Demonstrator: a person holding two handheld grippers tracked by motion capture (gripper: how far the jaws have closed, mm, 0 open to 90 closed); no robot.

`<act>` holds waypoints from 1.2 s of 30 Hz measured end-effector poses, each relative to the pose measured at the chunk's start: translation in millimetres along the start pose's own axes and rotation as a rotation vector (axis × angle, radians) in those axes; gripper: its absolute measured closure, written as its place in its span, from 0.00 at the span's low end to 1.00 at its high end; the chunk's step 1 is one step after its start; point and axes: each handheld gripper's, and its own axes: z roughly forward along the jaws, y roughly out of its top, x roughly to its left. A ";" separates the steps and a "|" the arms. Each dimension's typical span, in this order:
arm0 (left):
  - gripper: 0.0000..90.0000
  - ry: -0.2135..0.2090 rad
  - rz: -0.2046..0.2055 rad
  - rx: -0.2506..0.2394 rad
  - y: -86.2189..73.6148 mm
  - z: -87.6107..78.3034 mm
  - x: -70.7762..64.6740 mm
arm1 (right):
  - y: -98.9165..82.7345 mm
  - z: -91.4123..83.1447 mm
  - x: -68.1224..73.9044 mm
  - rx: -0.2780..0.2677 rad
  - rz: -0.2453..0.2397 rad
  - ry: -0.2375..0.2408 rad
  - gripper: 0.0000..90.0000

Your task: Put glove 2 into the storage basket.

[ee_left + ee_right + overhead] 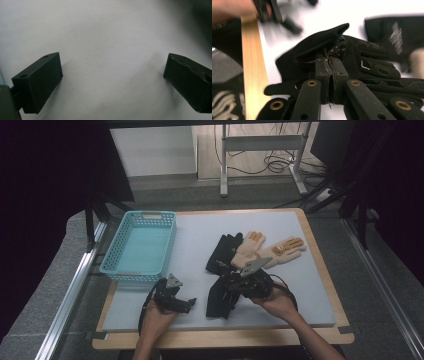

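Two grippers: right gripper (331, 62) pinched tight on black fabric glove (352, 57) near surface's (300, 285) front edge, likely lifting toward turquoise perforated plastic basket (112, 252) at left edge; left gripper (112, 75) agape, empty.

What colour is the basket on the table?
The basket is light turquoise blue, seen best in the high view.

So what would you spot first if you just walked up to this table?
Probably the turquoise basket, sitting empty at the left of the white mat. Next, the gloves in the middle: a black glove pinched in the shut right gripper, another black glove behind it, and two cream gloves with orange fingertips beside that. The left gripper stands open over bare mat.
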 end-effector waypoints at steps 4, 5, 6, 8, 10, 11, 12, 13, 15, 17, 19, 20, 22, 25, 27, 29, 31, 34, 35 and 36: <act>0.03 0.001 0.001 0.000 0.0 0.0 0.0 | -15.1 0.0 -5.4 -0.023 0.045 -0.065 0.64; 0.03 0.001 0.001 0.000 0.0 0.0 0.0 | -15.1 0.0 -5.4 -0.023 0.045 -0.065 0.64; 0.03 0.000 0.001 0.000 0.0 0.0 0.0 | -18.8 -9.3 -12.5 -0.060 0.079 -0.107 0.62; 0.03 0.001 0.001 0.000 0.0 0.0 0.0 | -20.9 -13.9 -15.9 -0.067 0.096 -0.129 0.62; 0.03 0.000 0.007 0.006 0.1 -0.4 0.5 | -28.9 -22.0 -23.5 -0.056 0.135 -0.202 0.74; 0.03 0.000 0.007 0.006 0.1 -0.4 0.5 | -28.9 -22.0 -23.5 -0.056 0.135 -0.202 0.74; 0.03 0.000 0.008 0.007 0.1 -0.4 0.5 | -32.3 -22.4 -25.4 -0.050 0.146 -0.217 0.78; 0.03 0.000 0.008 0.006 0.1 -0.4 0.5 | -39.1 -20.3 -28.2 -0.044 0.180 -0.224 0.82; 0.03 0.000 0.005 0.003 0.0 -0.3 0.3 | -45.2 -15.7 -30.3 -0.038 0.199 -0.228 0.81; 0.03 0.000 0.005 0.003 0.0 -0.2 0.3 | -50.2 -9.1 -32.1 -0.024 0.209 -0.235 0.79; 0.03 0.001 0.005 0.003 0.0 -0.3 0.3 | -53.7 -1.9 -33.7 0.009 0.210 -0.259 0.80; 0.03 0.000 0.004 0.003 0.0 -0.2 0.3 | -55.2 1.4 -35.2 0.013 0.210 -0.258 0.80; 0.03 0.000 0.005 0.003 0.0 -0.2 0.3 | -56.3 4.6 -38.5 -0.007 0.228 -0.242 0.80; 0.03 0.001 0.005 0.004 0.0 -0.2 0.3 | -52.5 9.6 -42.3 -0.017 0.226 -0.238 0.80; 0.03 0.001 0.005 0.004 0.0 -0.3 0.3 | -50.8 11.9 -43.5 -0.020 0.225 -0.234 0.80; 0.03 0.000 0.004 0.004 0.0 -0.2 0.3 | -45.8 18.8 -47.8 -0.031 0.225 -0.221 0.80; 0.03 0.001 0.005 0.004 0.0 -0.2 0.3 | -41.8 24.2 -50.1 -0.040 0.232 -0.209 0.80; 0.03 0.001 0.005 0.004 0.0 -0.3 0.3 | -39.1 25.3 -50.6 -0.031 0.222 -0.205 0.80; 0.03 0.001 0.004 0.004 0.0 -0.2 0.3 | -36.8 21.1 -50.7 -0.034 0.220 -0.207 0.79; 0.03 0.000 0.004 0.004 0.0 -0.2 0.3 | -35.9 17.5 -51.6 -0.045 0.219 -0.208 0.78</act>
